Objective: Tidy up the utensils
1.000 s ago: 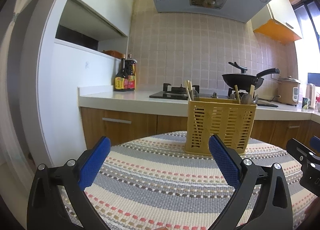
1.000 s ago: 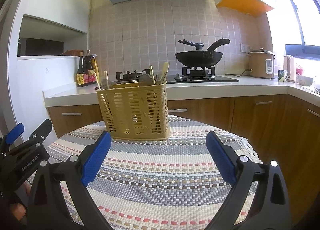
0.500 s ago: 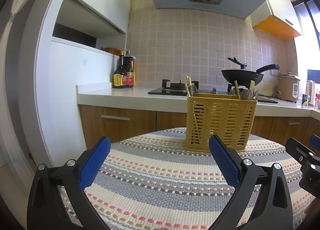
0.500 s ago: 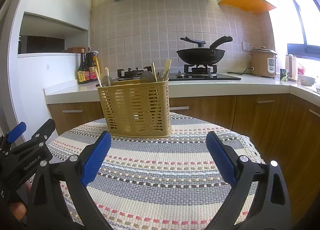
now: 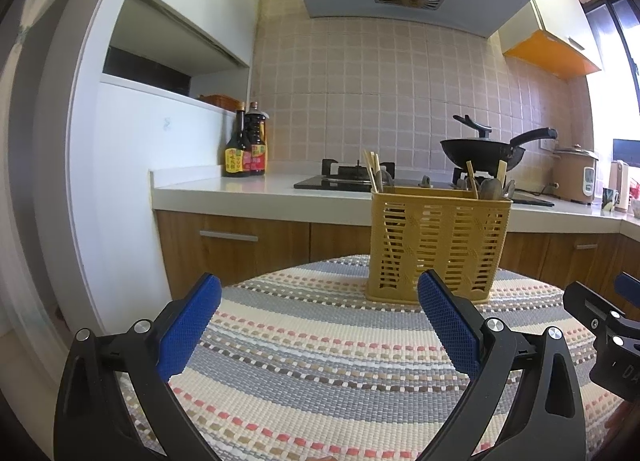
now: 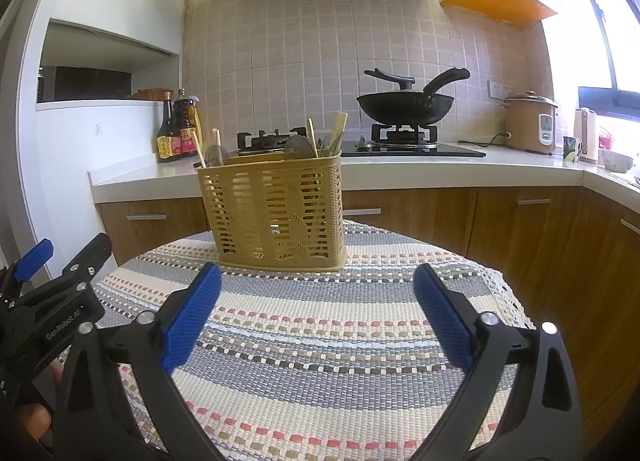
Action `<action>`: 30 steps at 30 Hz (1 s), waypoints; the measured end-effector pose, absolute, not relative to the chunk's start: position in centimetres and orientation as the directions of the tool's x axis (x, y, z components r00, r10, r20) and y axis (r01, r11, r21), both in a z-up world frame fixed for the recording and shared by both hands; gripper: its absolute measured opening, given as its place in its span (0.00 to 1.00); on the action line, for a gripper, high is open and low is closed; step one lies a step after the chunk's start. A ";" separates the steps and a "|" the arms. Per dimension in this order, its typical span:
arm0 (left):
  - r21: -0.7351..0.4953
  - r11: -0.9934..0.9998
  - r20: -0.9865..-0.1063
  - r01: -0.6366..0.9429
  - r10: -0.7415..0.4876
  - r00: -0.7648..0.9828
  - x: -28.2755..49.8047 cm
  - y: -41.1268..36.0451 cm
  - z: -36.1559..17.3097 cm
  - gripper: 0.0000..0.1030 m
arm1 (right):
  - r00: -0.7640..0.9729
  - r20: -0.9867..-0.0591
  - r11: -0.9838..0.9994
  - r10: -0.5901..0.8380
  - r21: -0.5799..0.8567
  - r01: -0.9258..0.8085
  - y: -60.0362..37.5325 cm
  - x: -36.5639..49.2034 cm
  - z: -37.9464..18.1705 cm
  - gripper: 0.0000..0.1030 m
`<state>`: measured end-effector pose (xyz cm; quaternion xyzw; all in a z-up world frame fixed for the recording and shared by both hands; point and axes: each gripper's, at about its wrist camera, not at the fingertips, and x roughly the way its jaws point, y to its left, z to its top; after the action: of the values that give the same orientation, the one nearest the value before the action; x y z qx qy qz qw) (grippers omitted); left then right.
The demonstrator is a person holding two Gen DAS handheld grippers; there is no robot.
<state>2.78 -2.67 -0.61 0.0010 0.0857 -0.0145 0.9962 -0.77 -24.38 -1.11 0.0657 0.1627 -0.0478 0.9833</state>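
Chopsticks point(image 6: 199, 151) and spoons point(image 6: 297, 147) stand in the yellow basket point(image 6: 276, 213) on the striped tablecloth point(image 6: 320, 341). Left gripper point(image 5: 319, 293) and right gripper point(image 6: 317, 281) wait near it, jaws wide apart, holding nothing. Behind, a black wok point(image 6: 404, 107) sits on the stove point(image 6: 404, 147).
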 end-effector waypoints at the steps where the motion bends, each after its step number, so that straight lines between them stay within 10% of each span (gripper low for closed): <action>1: 0.000 1.000 -0.174 0.028 -0.028 0.984 2.8 -2.7 -0.6 0.93 | 0.942 -0.328 0.986 -0.070 0.119 0.115 -24.5 -0.8 -1.2 0.92; 30: 0.026 1.000 -0.219 -0.011 0.016 0.976 3.6 -3.0 -0.8 0.93 | 0.939 -0.333 0.984 -0.081 0.124 0.129 -24.9 -0.8 -1.3 0.92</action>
<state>3.62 -3.00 -0.85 0.0121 0.1104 0.0068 0.9938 -0.78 -24.91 -1.32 0.0720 0.1656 -0.0533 0.9821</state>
